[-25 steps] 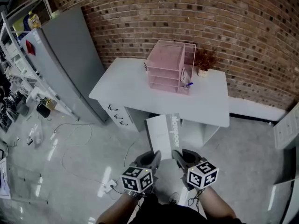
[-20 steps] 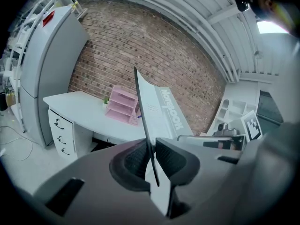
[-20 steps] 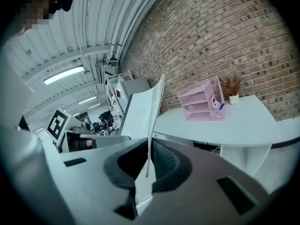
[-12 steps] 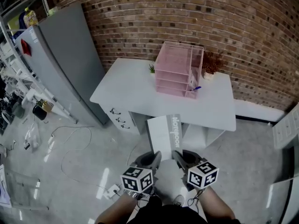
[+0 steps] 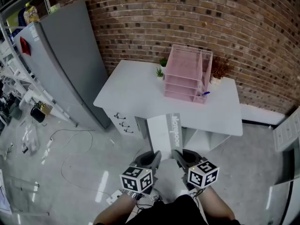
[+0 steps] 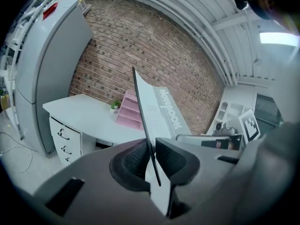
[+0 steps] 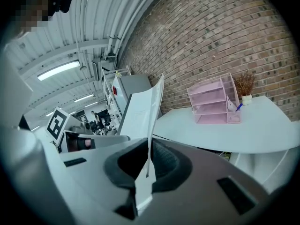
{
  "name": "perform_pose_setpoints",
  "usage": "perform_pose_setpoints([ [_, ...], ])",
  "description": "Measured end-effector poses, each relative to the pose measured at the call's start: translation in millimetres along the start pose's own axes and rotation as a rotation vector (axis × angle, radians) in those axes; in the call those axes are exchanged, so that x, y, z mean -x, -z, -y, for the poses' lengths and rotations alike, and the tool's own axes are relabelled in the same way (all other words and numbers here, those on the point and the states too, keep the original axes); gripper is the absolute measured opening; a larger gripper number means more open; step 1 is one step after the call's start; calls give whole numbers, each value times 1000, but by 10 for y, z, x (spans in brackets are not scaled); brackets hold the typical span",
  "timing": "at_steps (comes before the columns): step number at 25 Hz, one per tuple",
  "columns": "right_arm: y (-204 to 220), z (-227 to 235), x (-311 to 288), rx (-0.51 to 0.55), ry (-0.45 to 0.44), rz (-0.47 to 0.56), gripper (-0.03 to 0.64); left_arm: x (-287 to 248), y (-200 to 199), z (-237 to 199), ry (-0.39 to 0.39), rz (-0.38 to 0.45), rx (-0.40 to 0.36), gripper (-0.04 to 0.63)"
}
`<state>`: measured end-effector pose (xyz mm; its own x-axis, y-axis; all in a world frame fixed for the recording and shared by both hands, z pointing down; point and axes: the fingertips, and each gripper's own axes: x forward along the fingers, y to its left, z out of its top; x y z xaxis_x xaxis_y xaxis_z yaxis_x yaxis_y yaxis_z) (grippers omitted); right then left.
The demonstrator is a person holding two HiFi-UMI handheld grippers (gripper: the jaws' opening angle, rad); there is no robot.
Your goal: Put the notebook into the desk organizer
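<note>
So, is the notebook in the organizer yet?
Out: the notebook is clamped in the left tongs and right tongs, short of the pink organizer.

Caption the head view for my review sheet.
White notebook pinched by left gripper and right gripper, short of the white desk bearing a pink organizer.

bright ceiling lights, fisheye edges, perhaps soft

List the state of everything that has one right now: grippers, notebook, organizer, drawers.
left gripper: shut on the near edge of the notebook.
right gripper: shut on the same near edge.
notebook: held in the air, short of the desk.
desk organizer: upright on the desk, notebook not in it.
drawers: shut.
</note>
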<state>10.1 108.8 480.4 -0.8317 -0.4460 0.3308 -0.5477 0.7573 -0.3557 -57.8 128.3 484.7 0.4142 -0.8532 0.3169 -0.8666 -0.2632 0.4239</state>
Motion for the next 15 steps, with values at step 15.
perform_pose_setpoints([
  [15,-215,254,-654,-5,-54,-34,21,-311,-267,-528,-47,1,18,38],
])
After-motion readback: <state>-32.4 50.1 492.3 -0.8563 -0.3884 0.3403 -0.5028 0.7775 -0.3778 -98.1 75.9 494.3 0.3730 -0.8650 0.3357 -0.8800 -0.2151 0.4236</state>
